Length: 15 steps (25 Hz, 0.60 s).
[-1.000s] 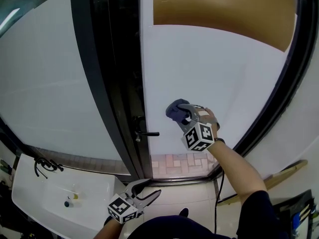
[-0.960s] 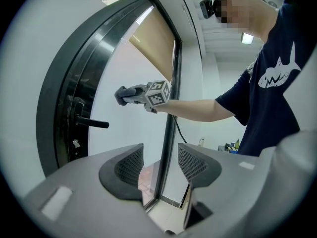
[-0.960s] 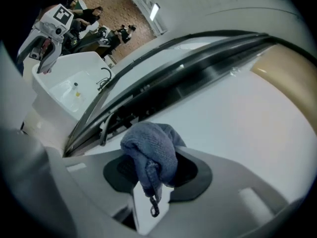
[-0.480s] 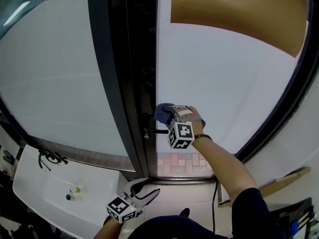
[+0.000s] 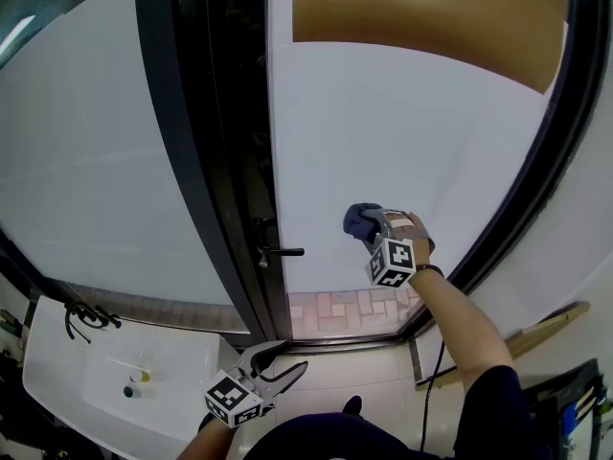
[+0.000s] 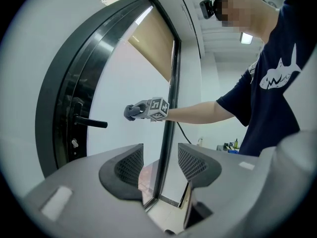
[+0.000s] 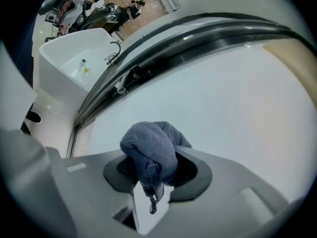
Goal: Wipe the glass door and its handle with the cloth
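I see 1 white washbasin (image 5: 77, 381) at lower left — black tap (image 5: 84, 312) on it. Pale floor tiles (image 5: 369, 377) below, tan blind (image 5: 421, 17) up top.

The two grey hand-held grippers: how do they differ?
The left gripper has its jaws apart and empty; the right gripper is shut on a blue-grey cloth. The left gripper hangs low, away from the frosted glass door; the right gripper is raised to it. Both carry a black-and-white marker cube.

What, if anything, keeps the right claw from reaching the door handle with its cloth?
Probably nothing, so likely yes. The right claw, shut on the cloth, is at the glass door right of the handle, a little above it, with only bare glass between them.
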Tool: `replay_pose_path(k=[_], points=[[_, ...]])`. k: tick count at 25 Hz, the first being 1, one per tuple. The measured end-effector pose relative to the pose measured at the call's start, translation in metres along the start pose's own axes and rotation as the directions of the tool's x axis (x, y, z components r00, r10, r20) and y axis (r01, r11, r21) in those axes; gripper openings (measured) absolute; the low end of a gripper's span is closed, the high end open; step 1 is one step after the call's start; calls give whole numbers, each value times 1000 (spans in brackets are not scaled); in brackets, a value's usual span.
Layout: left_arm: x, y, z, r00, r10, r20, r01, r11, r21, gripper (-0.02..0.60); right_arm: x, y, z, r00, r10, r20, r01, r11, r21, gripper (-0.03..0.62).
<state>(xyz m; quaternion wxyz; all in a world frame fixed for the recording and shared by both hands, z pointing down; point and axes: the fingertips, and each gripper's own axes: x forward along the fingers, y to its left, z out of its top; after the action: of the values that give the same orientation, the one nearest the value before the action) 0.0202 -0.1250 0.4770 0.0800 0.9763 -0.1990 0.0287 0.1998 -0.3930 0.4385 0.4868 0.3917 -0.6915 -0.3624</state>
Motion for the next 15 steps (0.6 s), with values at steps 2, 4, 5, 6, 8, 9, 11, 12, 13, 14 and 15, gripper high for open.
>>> replay_pose_path(k=[2,4,5,6,8,9,11,12,13,14,15], points=[[3,-2,1,1000,-10,-3,10,1000,3,213,-10,-5,-30,999,-13,-41,16,998,64,132],[4,-4,2,1000,-15,-9,15,1000,3,212,-20,-9,-54,997,-23,-80,33,992,123,132],[4,-5,1,1000,-17,-10,17,1000,2,213,-23,-11,-63,995,-28,-97,41,989,145,132],[4,-5,0,1000,-19,-9,19,1000,1,213,-26,-13,-69,994,-32,-107,49,985,165,132],[2,-5,-3,1000,-20,-7,20,1000,-1,212,-31,-16,-67,995,-40,-95,59,978,201,132],[1,-6,-4,1000,-18,-8,18,1000,-2,213,-33,-17,-59,996,-45,-72,60,974,218,132],[-2,-6,-5,1000,-11,-9,11,1000,-2,213,-37,-20,-30,999,-52,1,50,967,249,132],[-4,-6,-5,1000,-6,-8,6,1000,-2,213,-39,-22,-11,998,-53,45,39,965,261,132],[-6,-5,-5,1000,-1,-7,1,1000,-3,213,-39,-23,11,995,-51,91,25,963,267,132],[-9,-4,-5,1000,5,-6,-5,1000,-4,213,-39,-24,34,990,-48,136,10,964,265,132],[-11,-4,-5,1000,12,-3,-12,1000,-6,213,-38,-25,58,983,-43,178,-4,966,257,132]])
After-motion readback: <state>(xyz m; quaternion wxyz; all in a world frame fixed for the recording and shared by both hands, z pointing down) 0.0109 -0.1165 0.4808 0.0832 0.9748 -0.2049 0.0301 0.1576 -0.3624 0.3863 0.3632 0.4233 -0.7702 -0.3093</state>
